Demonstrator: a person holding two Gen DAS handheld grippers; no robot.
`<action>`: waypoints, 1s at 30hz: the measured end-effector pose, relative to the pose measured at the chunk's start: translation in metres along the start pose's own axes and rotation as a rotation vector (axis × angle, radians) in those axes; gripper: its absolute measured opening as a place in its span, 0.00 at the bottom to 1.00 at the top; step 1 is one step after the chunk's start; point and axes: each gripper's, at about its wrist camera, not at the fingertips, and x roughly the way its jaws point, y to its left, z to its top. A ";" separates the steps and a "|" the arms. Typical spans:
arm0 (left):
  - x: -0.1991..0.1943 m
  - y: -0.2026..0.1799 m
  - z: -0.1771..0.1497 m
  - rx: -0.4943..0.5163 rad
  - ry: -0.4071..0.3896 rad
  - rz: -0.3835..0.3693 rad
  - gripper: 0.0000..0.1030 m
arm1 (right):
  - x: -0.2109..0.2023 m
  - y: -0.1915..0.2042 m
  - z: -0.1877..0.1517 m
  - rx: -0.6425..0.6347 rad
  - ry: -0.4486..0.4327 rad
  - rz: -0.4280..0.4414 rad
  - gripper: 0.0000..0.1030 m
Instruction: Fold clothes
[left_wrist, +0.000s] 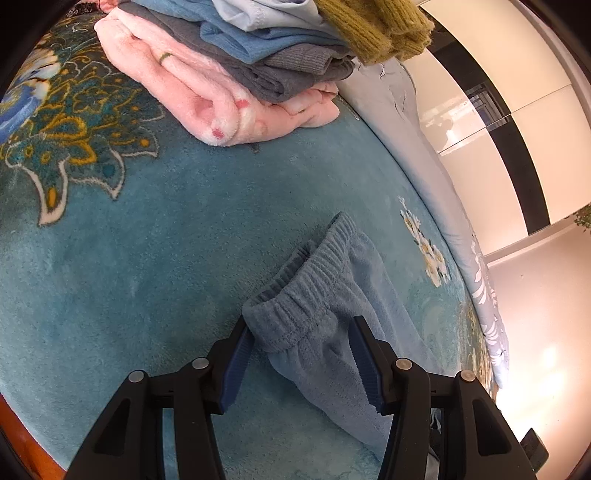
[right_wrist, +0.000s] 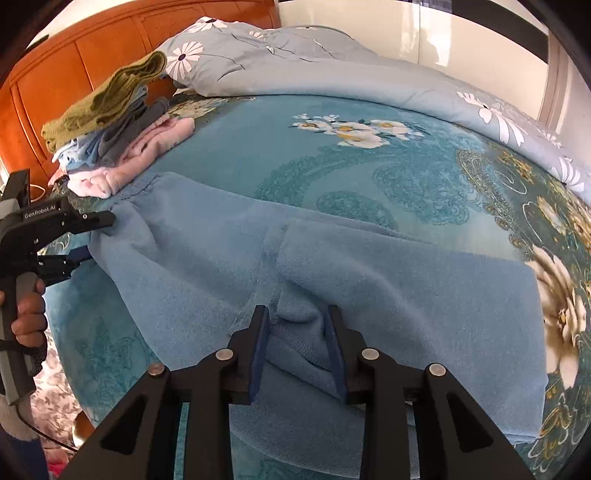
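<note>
While one pair of blue fleece trousers (right_wrist: 332, 266) lies mid-frame on the teal blanket (right_wrist: 258, 147), two grippers straddle it: left gripper (left_wrist: 303, 332) parted around the waistband, right gripper (right_wrist: 297, 317) parted over a fold; one stack of folded clothes (right_wrist: 118, 125) sits upper left.

Light blue fleece trousers (right_wrist: 332, 266), elastic waistband (left_wrist: 295, 295), lying partly folded on bed

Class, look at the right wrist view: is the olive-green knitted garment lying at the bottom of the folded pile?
No, the olive-green knitted garment sits on top of the folded pile, with the pink fleece item at the bottom.
</note>
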 end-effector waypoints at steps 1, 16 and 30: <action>0.000 0.000 0.000 0.000 0.001 -0.002 0.55 | 0.000 0.001 -0.001 -0.009 0.000 -0.006 0.31; 0.002 0.005 0.005 -0.036 -0.003 -0.040 0.55 | -0.026 -0.005 0.004 0.077 -0.044 0.200 0.01; 0.003 0.003 0.004 -0.011 -0.011 -0.029 0.55 | -0.009 -0.009 0.003 0.013 -0.023 0.052 0.36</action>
